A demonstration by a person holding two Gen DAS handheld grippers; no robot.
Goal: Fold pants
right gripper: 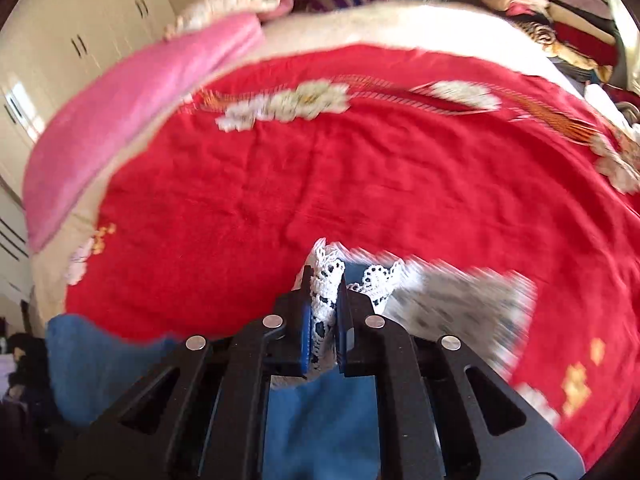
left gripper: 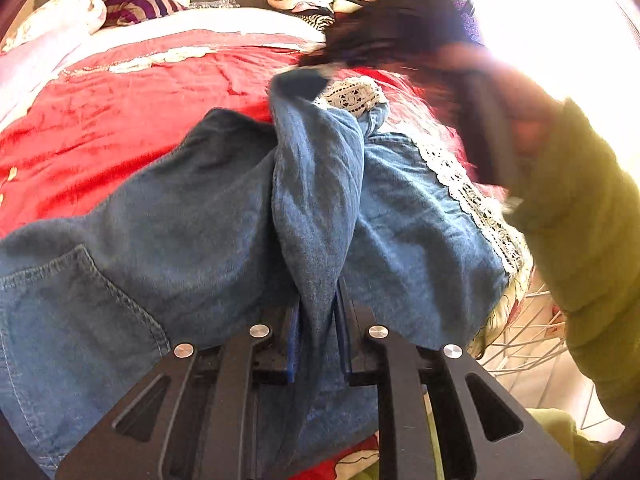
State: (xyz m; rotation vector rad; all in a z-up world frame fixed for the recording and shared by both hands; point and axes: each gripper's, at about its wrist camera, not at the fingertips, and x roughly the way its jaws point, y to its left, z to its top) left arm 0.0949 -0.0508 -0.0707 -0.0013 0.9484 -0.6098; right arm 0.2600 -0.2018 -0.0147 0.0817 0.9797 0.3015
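1. My right hand (left gripper: 516, 120) and its gripper are a dark blur at the upper right of the left wrist view, so nothing of the grip shows there; only my green sleeve (left gripper: 588, 216) is clear. In the right wrist view the lace at lower right is smeared by motion.
2. The pants (left gripper: 192, 216), blue denim with a white lace trim (left gripper: 472, 188), lie across the middle and lower part of that view on a bed with a red blanket (right gripper: 360, 184).
3. A pink cloth (right gripper: 132, 108) lies at upper left, white cupboards (right gripper: 72, 40) at the left edge, and a pile of clothes (right gripper: 556, 4) at upper right.
4. My left gripper (left gripper: 318, 320) is clenched on a raised fold of the denim.
5. My right gripper (right gripper: 324, 308) is clenched on the lace trim.
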